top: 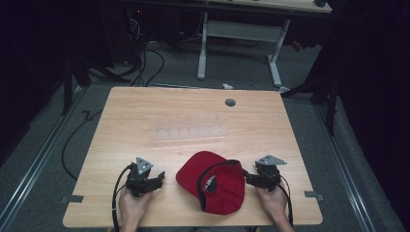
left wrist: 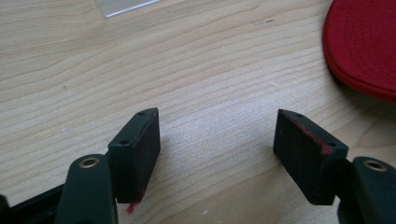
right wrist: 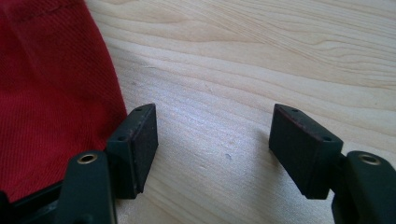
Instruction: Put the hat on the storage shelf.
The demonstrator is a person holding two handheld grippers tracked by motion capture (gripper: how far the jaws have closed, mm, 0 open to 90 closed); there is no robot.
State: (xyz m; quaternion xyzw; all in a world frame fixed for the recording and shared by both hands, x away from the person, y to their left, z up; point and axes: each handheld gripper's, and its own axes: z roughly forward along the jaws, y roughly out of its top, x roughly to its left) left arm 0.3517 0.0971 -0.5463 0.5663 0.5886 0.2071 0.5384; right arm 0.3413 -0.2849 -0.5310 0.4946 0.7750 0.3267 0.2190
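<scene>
a red cap lies on the wooden table near its 6 o'clock edge, between the two grippers. the left gripper sits just off the cap's 9 o'clock side, jaws spread over bare wood. the right gripper is at the cap's 3 o'clock edge, jaws spread, holding nothing.

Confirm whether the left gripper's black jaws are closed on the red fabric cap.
No: the left gripper stands open over bare wooden table, with the red fabric cap lying apart to one side.
</scene>
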